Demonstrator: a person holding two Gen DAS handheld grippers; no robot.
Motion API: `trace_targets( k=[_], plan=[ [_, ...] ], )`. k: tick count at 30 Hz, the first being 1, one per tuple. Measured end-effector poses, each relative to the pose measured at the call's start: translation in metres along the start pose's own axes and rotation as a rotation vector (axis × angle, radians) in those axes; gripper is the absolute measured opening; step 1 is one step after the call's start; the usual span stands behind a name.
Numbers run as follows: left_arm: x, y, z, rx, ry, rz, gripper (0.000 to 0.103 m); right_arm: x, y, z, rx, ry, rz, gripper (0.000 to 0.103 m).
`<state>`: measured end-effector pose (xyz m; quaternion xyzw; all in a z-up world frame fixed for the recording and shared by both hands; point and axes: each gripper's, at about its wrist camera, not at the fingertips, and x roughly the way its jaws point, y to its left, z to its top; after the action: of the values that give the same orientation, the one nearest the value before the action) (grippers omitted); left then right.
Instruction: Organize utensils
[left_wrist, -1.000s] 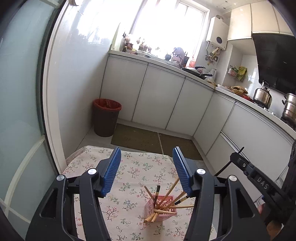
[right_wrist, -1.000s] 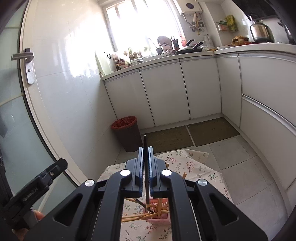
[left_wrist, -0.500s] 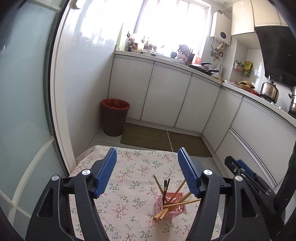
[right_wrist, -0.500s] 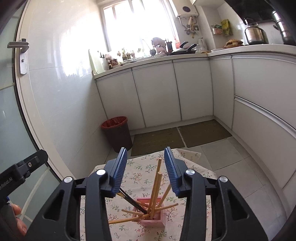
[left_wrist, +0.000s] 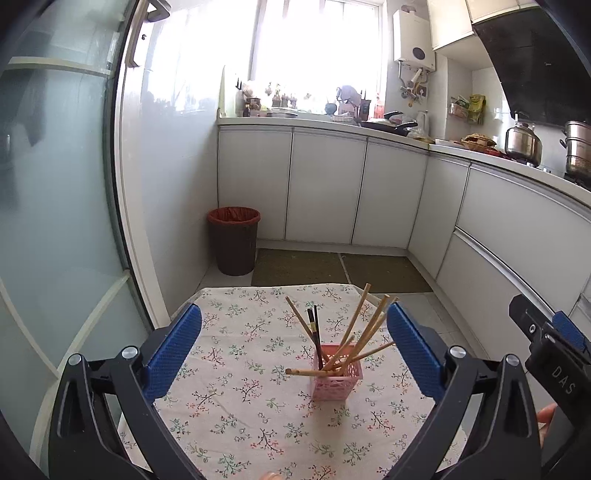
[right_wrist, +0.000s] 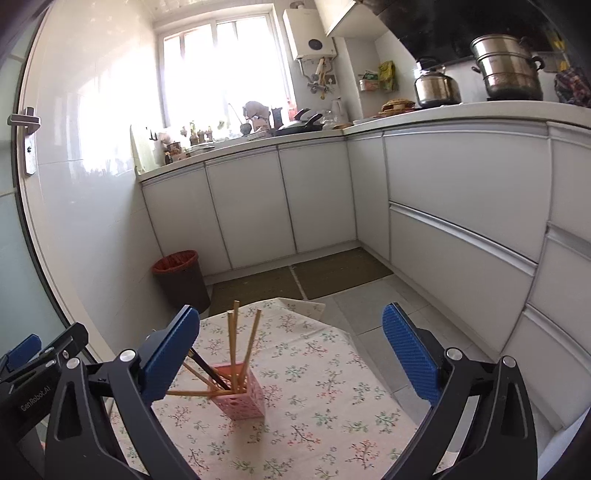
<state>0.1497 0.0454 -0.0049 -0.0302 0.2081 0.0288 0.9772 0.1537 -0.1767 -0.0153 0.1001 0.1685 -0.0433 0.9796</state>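
Both claws stand spread and are opening further, with nothing pinched between the pads of either. Ahead of the left claw (left_wrist: 293, 354) and a little toward its right pad, the pink slotted basket (left_wrist: 337, 380) sits upright on the table (left_wrist: 229, 398), which wears a flowered cloth. In it lean the bamboo chopsticks (left_wrist: 364, 334), fanned out at loose angles, with a dark chopstick pair (left_wrist: 314, 328) standing straighter among them; one bamboo stick (left_wrist: 301, 372) lies across the rim and pokes out sideways, likely because the basket is too short to hold it upright. From the right claw (right_wrist: 290, 358), the same basket (right_wrist: 242, 395) lies ahead and toward its left pad, the dark sticks partly hidden behind that pad. No loose utensil shows on the cloth, so the sorting looks close to done, which would explain why both claws sit short of the basket, empty.
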Motion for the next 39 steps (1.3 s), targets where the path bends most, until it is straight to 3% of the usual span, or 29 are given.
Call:
trace_targets(
  k=[4,12,21,29,39],
  plan=[
    [-0.025,-0.014,-0.012,0.017,-0.018,0.001,0.096,-0.023,-0.019,-0.008,0.024,0.008,-0.072,0.097],
    [-0.062,-0.033,-0.032,0.038,-0.057,0.061,0.096,-0.054,-0.047,-0.017,0.099,0.05,-0.086,0.097],
    [-0.071,-0.039,-0.033,0.018,-0.012,-0.009,0.096,-0.074,-0.054,-0.018,0.099,0.038,-0.103,0.097],
    [-0.081,-0.036,-0.033,-0.006,-0.023,0.031,0.096,-0.079,-0.057,-0.017,0.076,0.054,-0.121,0.097],
    [-0.086,-0.041,-0.033,-0.001,-0.015,0.023,0.096,-0.083,-0.042,-0.018,-0.007,0.089,-0.14,0.097]
  ],
)
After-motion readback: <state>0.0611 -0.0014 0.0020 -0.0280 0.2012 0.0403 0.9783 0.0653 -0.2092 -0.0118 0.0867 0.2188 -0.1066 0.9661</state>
